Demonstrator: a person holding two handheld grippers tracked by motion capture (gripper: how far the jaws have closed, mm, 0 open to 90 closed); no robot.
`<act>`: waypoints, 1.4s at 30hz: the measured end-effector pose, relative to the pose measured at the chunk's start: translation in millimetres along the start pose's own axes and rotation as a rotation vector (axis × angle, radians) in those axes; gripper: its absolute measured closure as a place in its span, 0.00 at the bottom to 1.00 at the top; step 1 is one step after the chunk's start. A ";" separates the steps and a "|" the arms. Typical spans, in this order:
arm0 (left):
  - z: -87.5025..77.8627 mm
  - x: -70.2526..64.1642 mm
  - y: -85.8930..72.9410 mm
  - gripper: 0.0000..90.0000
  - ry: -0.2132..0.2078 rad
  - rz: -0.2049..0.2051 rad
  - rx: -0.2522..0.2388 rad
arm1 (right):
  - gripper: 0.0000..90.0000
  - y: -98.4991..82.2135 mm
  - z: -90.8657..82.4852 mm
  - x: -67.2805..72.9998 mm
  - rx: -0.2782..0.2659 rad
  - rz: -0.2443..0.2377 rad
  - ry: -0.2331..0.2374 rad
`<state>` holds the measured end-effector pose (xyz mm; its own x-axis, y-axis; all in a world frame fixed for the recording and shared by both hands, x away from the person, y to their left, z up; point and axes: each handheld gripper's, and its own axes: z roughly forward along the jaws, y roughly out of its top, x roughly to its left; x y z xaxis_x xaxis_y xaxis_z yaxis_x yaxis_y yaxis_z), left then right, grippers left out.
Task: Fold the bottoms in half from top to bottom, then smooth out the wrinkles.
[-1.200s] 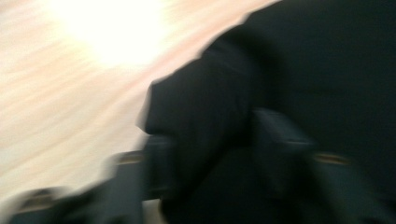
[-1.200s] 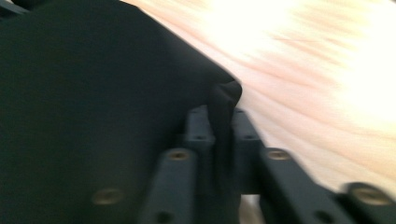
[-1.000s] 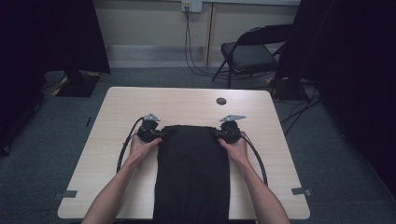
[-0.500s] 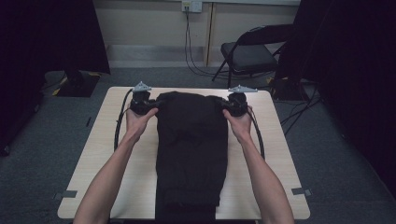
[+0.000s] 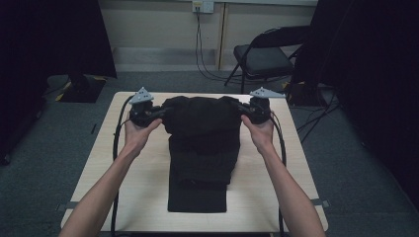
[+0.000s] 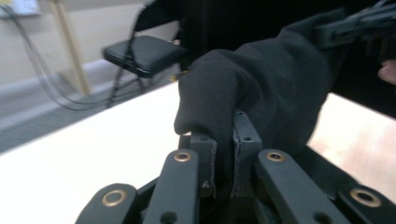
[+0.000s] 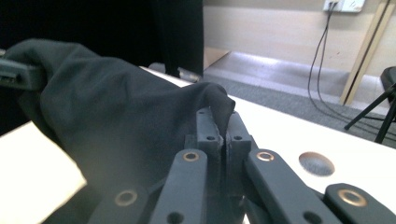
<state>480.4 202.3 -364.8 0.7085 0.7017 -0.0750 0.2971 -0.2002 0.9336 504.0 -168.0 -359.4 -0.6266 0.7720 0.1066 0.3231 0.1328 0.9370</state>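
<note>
A black garment (image 5: 202,143) lies lengthwise on the light wooden table (image 5: 133,192). Its far end is lifted off the tabletop and stretched between my two grippers. My left gripper (image 5: 160,112) holds the far left corner, my right gripper (image 5: 242,109) the far right corner. In the left gripper view the left gripper (image 6: 224,161) is shut on a thick fold of the garment (image 6: 275,84). In the right gripper view the right gripper (image 7: 223,135) is shut on a thin edge of the garment (image 7: 116,116). The near end rests flat on the table.
A black folding chair (image 5: 264,57) stands beyond the table's far right, with cables (image 5: 200,54) hanging from a wall outlet. Dark curtains (image 5: 54,39) flank both sides. A round hole (image 7: 316,163) sits in the tabletop near the right gripper. Bare tabletop lies on either side of the garment.
Both hands have risen and moved toward the table's far edge, lifting the garment's far end off the table. Both grips have stayed the same.
</note>
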 end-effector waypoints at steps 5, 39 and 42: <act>-9.9 -18.1 -26.5 0.92 -0.046 -0.012 0.005 | 0.98 -26.3 -18.2 7.3 0.016 0.010 0.020; -87.6 -85.6 -78.1 0.73 -0.284 -0.007 -0.016 | 0.64 -127.2 -126.8 74.2 0.156 -0.011 0.165; -69.4 -86.1 -73.8 0.72 -0.227 0.005 0.043 | 0.62 -117.0 -121.5 76.4 0.146 -0.036 0.173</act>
<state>353.0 204.1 -403.0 0.8344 0.5300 -0.1515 0.3165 -0.2356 0.9189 332.1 -200.1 -420.4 -0.7479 0.6486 0.1413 0.3899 0.2570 0.8843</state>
